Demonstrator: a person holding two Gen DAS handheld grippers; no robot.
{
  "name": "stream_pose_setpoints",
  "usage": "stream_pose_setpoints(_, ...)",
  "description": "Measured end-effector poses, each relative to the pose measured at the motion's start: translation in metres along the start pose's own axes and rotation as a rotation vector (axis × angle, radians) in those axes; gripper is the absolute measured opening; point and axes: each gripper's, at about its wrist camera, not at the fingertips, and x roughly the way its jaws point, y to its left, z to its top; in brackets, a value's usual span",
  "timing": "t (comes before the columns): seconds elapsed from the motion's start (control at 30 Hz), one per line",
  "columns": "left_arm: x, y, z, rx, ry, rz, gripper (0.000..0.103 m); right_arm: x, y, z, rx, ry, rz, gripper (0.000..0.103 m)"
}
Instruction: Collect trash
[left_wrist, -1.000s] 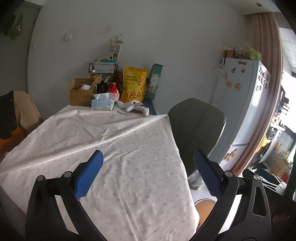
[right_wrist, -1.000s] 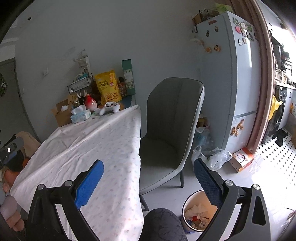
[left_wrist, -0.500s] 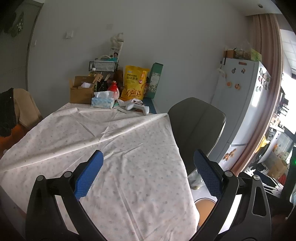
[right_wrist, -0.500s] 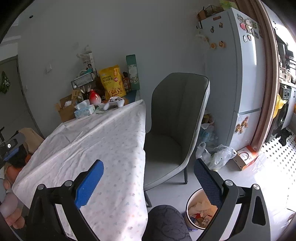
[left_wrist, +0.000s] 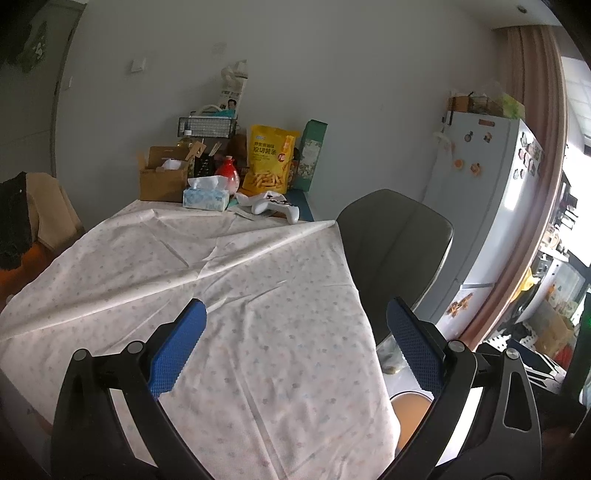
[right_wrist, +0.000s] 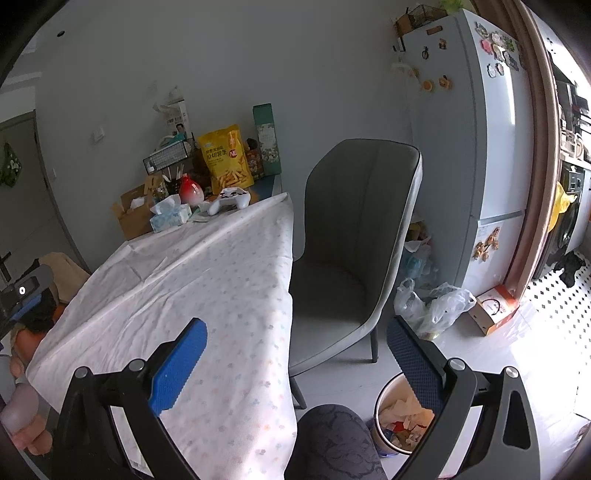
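The left gripper (left_wrist: 295, 332) hangs over the tablecloth (left_wrist: 240, 314), fingers spread wide, gripping nothing. The right gripper (right_wrist: 295, 350) is equally spread and empty. The trash bin (right_wrist: 391, 417), holding crumpled scraps, sits on the floor at five o'clock, beside the grey chair (right_wrist: 354, 236).

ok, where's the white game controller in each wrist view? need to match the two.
Left wrist: white game controller sits upper centre, at the far end of the patterned white tablecloth, right of the blue tissue box.
Right wrist: controller sits upper left of centre, at the cloth's far edge.
Shared landmark: yellow snack bag, directly behind it in both.
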Motion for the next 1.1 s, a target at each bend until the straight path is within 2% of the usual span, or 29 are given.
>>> stream_pose_setpoints(0.6, -0.011, 0.005, 0.005, 0.008, -0.021, 0.015, 0.097, -0.003, 0.006, 0.006, 0.009, -0.021, 0.008, 0.095)
stream_pose_setpoints(1.1, -0.011, 0.005, 0.002, 0.015, -0.011, 0.009, 0.097, 0.0, 0.008, 0.004, 0.012, -0.005, 0.01, 0.095)
